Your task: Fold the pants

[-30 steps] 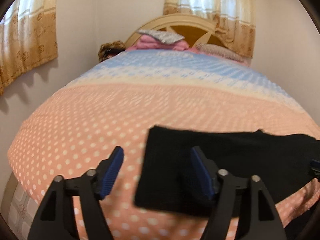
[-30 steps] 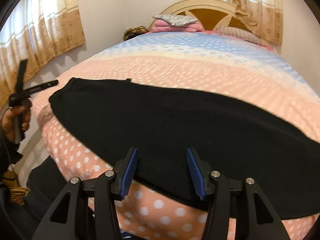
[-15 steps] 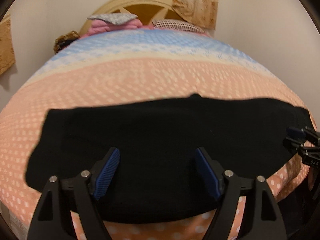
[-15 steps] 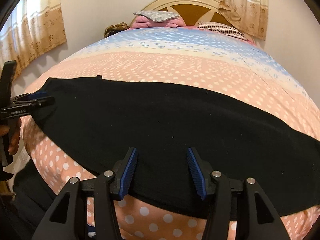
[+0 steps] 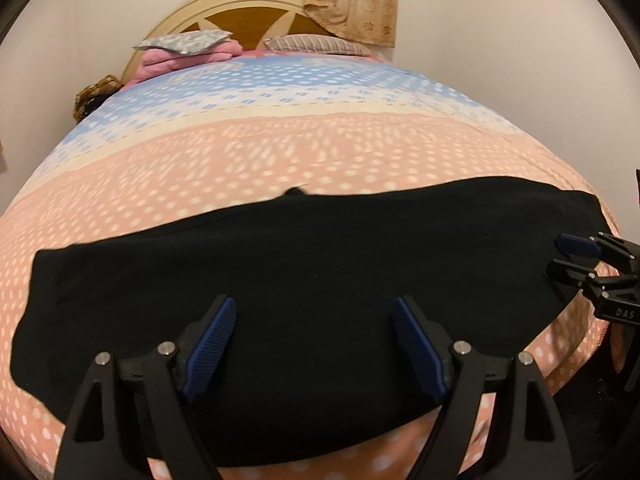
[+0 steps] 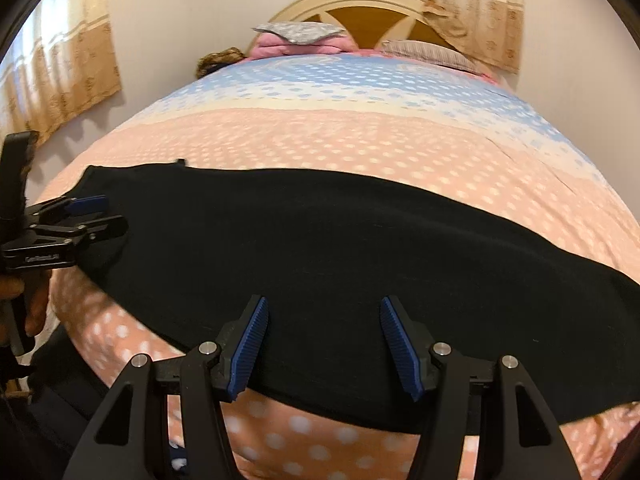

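L gripper (image 5: 312, 344) jaws spread wide, nothing between the pads, hovering over the black pants (image 5: 304, 280) near bottom centre of frame. R gripper (image 6: 322, 344) same: jaws apart, no cloth pinched, over the near hem, bottom centre. Pants lie flat in a long band across the lower half of both views, on the polka-dot bedspread (image 5: 280, 152). Headboard (image 5: 248, 8), pillows (image 5: 188, 42) and curtain (image 5: 352, 0) at top of frame.
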Demonstrator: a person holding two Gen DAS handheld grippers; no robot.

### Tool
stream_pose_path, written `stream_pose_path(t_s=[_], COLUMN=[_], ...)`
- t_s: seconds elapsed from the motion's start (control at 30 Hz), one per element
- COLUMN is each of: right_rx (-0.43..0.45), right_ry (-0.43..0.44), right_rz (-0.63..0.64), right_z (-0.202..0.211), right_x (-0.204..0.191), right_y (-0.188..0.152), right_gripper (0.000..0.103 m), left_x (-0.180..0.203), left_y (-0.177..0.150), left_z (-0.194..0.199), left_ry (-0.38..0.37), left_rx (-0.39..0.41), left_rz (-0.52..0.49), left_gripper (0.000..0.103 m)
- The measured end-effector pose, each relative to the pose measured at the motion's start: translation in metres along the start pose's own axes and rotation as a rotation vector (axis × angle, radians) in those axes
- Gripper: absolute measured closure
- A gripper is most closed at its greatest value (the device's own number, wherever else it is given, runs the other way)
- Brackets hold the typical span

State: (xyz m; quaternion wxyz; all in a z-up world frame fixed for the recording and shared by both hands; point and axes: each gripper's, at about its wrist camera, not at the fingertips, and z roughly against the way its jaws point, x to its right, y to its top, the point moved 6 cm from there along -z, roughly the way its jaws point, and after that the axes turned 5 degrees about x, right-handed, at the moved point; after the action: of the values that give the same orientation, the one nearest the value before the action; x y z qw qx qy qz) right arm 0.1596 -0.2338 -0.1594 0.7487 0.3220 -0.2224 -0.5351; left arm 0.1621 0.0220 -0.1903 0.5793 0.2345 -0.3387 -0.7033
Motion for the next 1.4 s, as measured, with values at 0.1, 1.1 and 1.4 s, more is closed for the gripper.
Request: stream_pose_path(t_s=[0.1, 1.1, 1.4], right_rx=[-0.005, 0.176, 0.211], right_ry=[-0.014, -0.148, -0.115], right_rz=[-0.022, -0.44, -0.883], right_z=[0.003, 0.091, 0.144], right_x=[0.013, 0.233, 0.385], right_y=[-0.004, -0.016, -0.109], right_gripper=[0.043, 0.043, 0.043], left_x=[0.018, 0.1, 0.099], left_y=[0.003, 0.019, 0.004], left_z=[-0.001, -0.007, -0.022], left_ry=[-0.036, -0.126, -0.081], left_rx=[-0.002, 0.029, -0.024], left_rz=[-0.017, -0.113, -0.059], left_gripper=[0.019, 0.009, 0.009])
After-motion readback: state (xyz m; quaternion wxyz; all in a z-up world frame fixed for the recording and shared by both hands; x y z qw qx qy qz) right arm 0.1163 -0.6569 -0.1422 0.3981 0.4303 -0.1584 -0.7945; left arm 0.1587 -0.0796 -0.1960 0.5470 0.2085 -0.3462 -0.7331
